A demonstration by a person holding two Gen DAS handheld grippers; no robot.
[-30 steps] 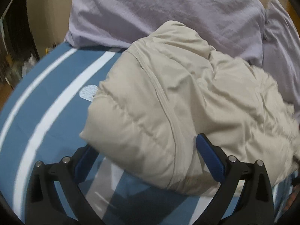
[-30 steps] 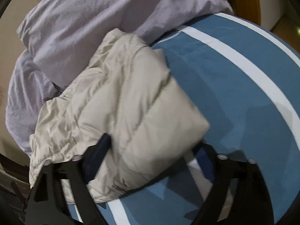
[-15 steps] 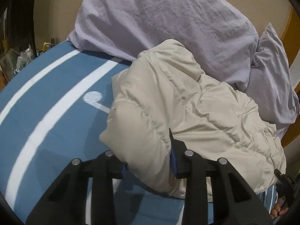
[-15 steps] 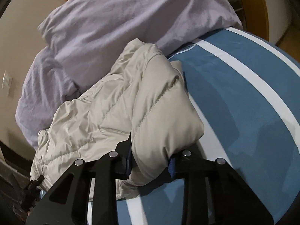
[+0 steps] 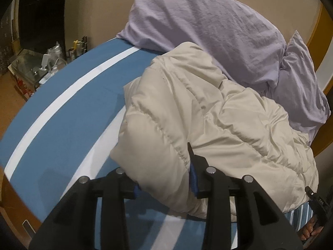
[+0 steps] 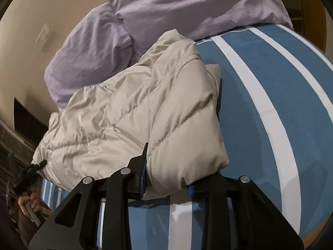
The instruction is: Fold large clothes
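A beige puffer jacket (image 5: pixel 208 125) lies bunched on the blue bedcover (image 5: pixel 62 125) with white stripes. My left gripper (image 5: pixel 164 182) pinches the jacket's near left corner. Its jaws are opening a little, but the blue pads still press the padding. In the right wrist view the jacket (image 6: pixel 145 108) spreads to the left, and my right gripper (image 6: pixel 166 181) is shut on its near right corner. Both corners are raised off the bedcover (image 6: pixel 260 83). The fingertips are buried in the padding.
Two lilac pillows (image 5: pixel 208 31) (image 6: pixel 187 4) lean on the beige wall behind the jacket. A low stand with bottles and clutter (image 5: pixel 41 66) sits beyond the bed's left edge. A person's hand (image 5: pixel 310 231) (image 6: pixel 31 204) shows at each view's lower corner.
Both grippers went from wide open around the jacket's near corners to closed on them. They then pulled back and up, so the jacket bunches up and more of the bed shows.
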